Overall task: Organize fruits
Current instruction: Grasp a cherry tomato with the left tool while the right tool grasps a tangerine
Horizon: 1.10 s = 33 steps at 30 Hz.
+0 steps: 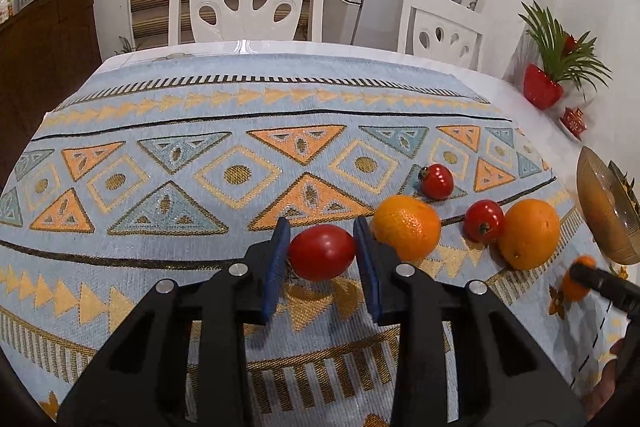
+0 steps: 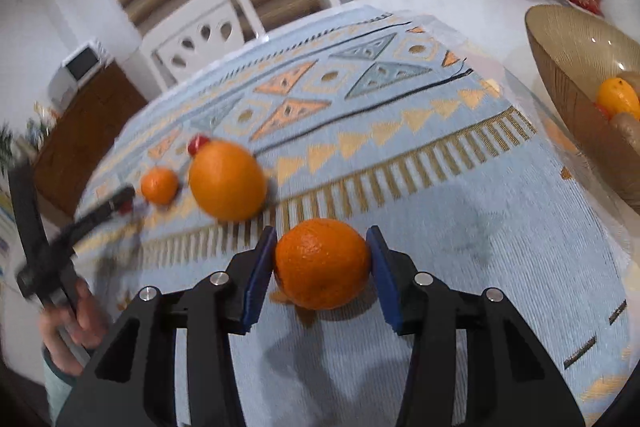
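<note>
Surface [image 1: 168, 307]: a table under a pale blue woven cloth with orange and gold triangles; all the loose fruit lies on it.
Bowl [image 2: 560, 39]: a ribbed amber glass bowl at the right edge of the surface. In the right wrist view it already holds an orange fruit and something brown that I cannot name.
Large orange [image 1: 529, 233]: it lies on the cloth, touching a small tomato [image 1: 483, 220] on its left side.
Second orange [image 1: 407, 228]: it lies just beside the right finger of the left gripper.
Held orange [image 2: 322, 263]: it sits between the two blue pads of the right gripper [image 2: 322, 269]. Both pads touch it, so the gripper is closed on it, low over the cloth and some way from the bowl.
Oval tomato [image 1: 322, 252]: it is between the pads of the left gripper [image 1: 322, 259]. The pads stand at its two sides, but I cannot tell if they already press it or are only around it.
Far tomato [image 1: 436, 181]: it lies alone, behind the other fruit.
Progress: I judge the task partly done. Some fruit is in the bowl; two oranges and two tomatoes are untouched on the cloth, and two pieces are at the grippers, not yet delivered.
</note>
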Motion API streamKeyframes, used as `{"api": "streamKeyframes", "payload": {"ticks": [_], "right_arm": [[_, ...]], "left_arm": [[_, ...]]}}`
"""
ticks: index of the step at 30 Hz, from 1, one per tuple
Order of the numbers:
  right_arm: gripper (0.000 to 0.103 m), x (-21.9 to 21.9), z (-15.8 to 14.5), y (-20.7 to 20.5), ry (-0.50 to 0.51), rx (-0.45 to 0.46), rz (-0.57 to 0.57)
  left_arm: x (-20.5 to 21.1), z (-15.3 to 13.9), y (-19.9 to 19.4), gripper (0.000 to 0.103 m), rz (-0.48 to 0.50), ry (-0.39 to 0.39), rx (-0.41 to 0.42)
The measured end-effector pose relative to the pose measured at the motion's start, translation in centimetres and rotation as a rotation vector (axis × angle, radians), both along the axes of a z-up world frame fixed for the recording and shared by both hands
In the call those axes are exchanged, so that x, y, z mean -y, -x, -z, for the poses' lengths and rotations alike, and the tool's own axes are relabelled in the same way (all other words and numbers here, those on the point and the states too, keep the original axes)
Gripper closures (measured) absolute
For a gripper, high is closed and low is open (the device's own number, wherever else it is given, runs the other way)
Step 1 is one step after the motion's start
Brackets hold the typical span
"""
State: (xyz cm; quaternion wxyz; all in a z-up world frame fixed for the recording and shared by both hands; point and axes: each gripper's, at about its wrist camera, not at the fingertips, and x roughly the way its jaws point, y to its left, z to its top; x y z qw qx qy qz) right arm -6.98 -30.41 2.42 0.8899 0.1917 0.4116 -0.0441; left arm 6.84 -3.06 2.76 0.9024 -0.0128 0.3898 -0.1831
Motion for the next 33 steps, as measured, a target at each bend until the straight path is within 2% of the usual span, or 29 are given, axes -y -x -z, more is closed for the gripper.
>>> {"api": "streamKeyframes", "payload": {"ticks": [4,7,13,19,22,29,33], "right_arm": [[0.055,-0.6,0.7,-0.1,0.029,-0.005,-0.014],[0.043,-0.9,0.6,0.0,0.045,0.011,-0.026],[0.033,-3.0,0.4,0.1,0.166,0.014,-0.049],[0.029,-3.2,0.3,0.6,0.2,0.011,-0.027],[0.031,-2.7,0.6,0.5,0.189,-0.013,-0.006],[0.055,-2.7,0.7,0.5,0.199,-0.012,-0.004],[0.057,-3.0,0.6,0.5,0.212,0.003,-0.011]], "left_arm": [[-0.1,-0.1,0.2,0.071,0.007,0.008,0.005],[-0.1,-0.1,0.3,0.071,0.011,0.014,0.006],[0.0,0.0,0.2,0.071,0.011,0.013,0.002],[0.0,0.1,0.0,0.071,0.012,0.02,-0.009],[-0.1,0.1,0.0,0.071,0.013,0.02,-0.01],[0.1,0.1,0.1,0.071,0.018,0.015,-0.006],[0.1,0.1,0.1,0.071,0.018,0.015,-0.006]]}}
